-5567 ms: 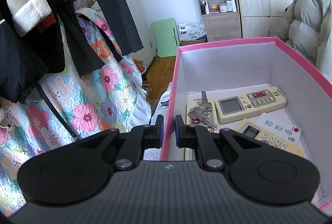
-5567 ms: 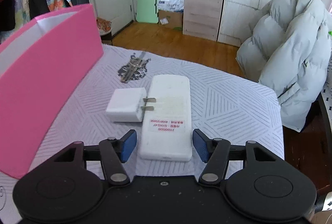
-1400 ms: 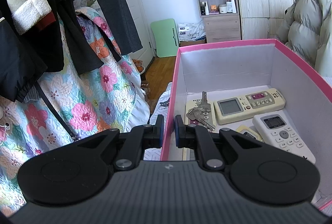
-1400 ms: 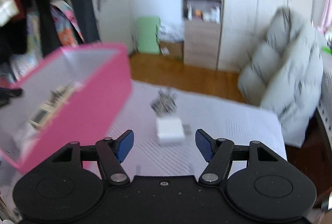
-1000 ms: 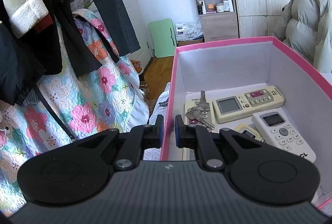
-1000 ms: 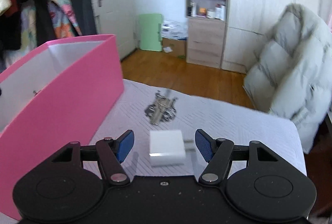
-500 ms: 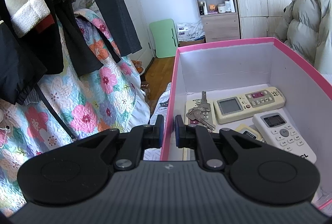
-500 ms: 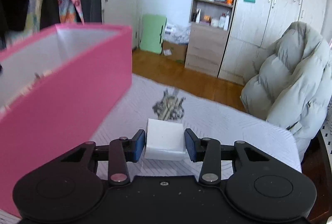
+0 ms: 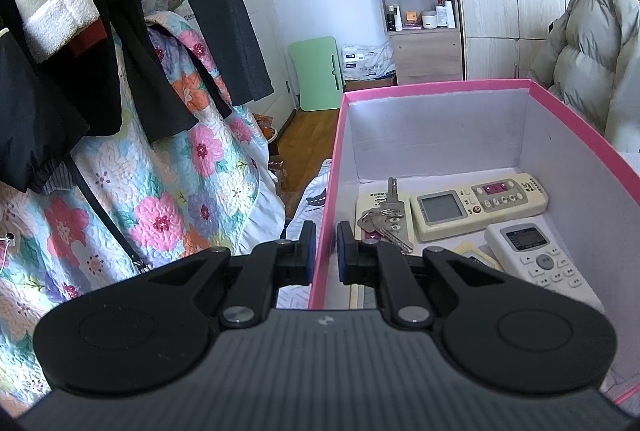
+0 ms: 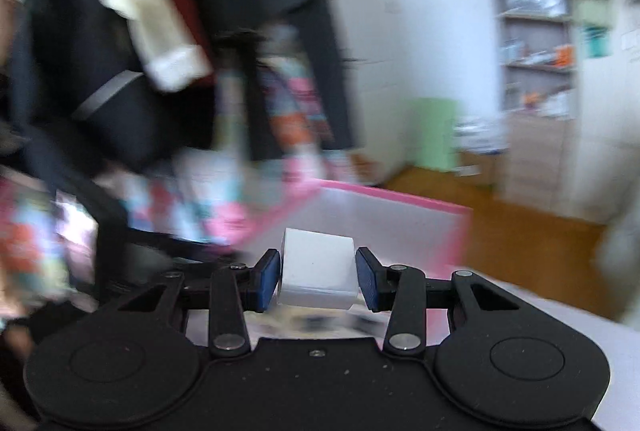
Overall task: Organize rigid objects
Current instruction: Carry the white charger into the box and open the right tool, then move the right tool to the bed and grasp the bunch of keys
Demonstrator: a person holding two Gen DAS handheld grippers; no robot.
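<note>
Right wrist: white charger [image 10: 318, 273] clamped between right tool [image 10: 316, 277] pads.

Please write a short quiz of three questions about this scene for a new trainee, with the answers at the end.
1. True or false: the right claw is shut on the white charger block.
2. What does the left claw grip? A) the bunch of keys B) the wall of the pink box C) nothing
3. How many remote controls with a screen showing fully lie in the box?

Key:
1. True.
2. B; the keys lie loose inside the box.
3. Two: a cream remote and a white remote. Others are partly hidden.
</note>
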